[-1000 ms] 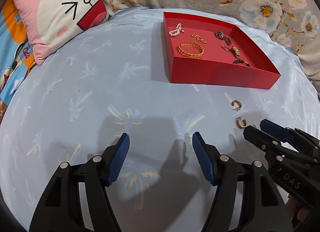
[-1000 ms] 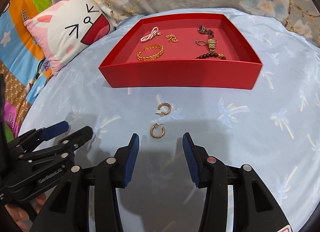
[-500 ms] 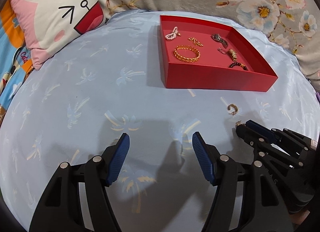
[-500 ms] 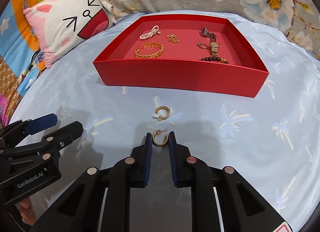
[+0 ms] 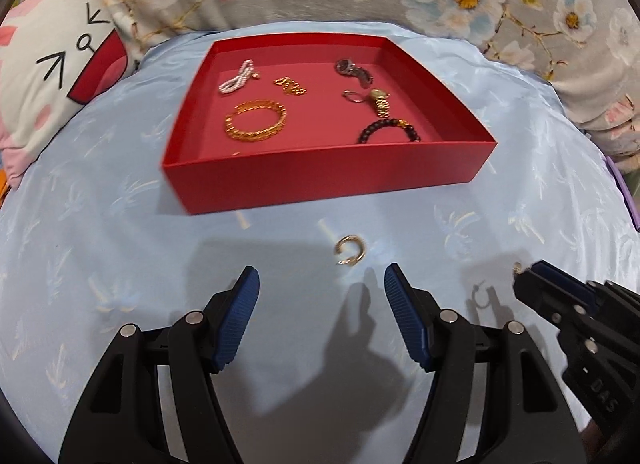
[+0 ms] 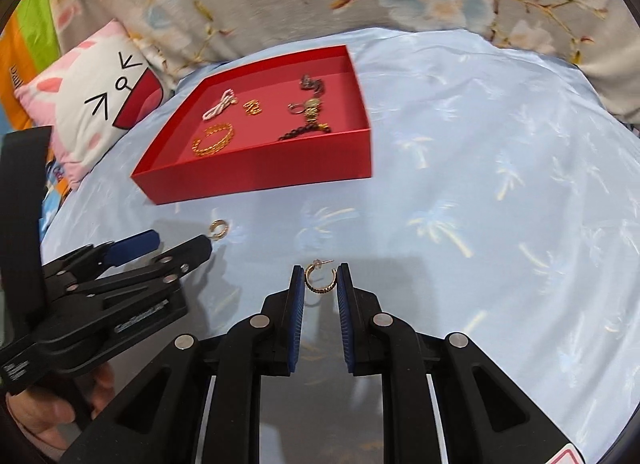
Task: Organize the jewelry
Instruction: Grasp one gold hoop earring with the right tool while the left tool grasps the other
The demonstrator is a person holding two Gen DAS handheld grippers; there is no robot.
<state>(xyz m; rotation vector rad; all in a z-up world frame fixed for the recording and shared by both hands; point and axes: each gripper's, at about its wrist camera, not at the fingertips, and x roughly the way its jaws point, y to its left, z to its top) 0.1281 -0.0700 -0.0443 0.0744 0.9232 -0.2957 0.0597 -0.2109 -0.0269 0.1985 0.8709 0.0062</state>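
Holding one gold hoop earring (image 6: pixel 320 279) between its blue pads (image 6: pixel 297 304), the right gripper (image 6: pixel 320 284) is clamped on it and has it lifted clear of the blue bedspread (image 6: pixel 480 183); the hoop's shadow sits on the cloth below in the left wrist view. Half a second ago the same earring was on the cloth with the jaws just closing round it, and a second ago the jaws were spread wide short of it, so the pick looks done. What remains for this piece, I'd say, is the carry to the red tray (image 5: pixel 320 175) and a drop inside. The second hoop earring (image 5: pixel 351 250) lies on the bedspread just in front of the tray's near wall, not in it. The left gripper (image 5: pixel 320 304) is spread wide and empty, now lined up almost directly behind that hoop; earlier the hoop was far off to its right, so the left tool has swung toward it, likely the next pick. Tray contents look unmoved: gold chain bracelet (image 5: pixel 256 125) near the front left, pearl piece (image 5: pixel 237 77) at the back left, small gold chain piece (image 5: pixel 291 85), watch (image 5: pixel 354 68) at the back right, gold charm with ring (image 5: pixel 372 100), dark bead bracelet (image 5: pixel 386 129) near the front right. Risk: the grip is on a thin curved wire, could twist or slip in transit.
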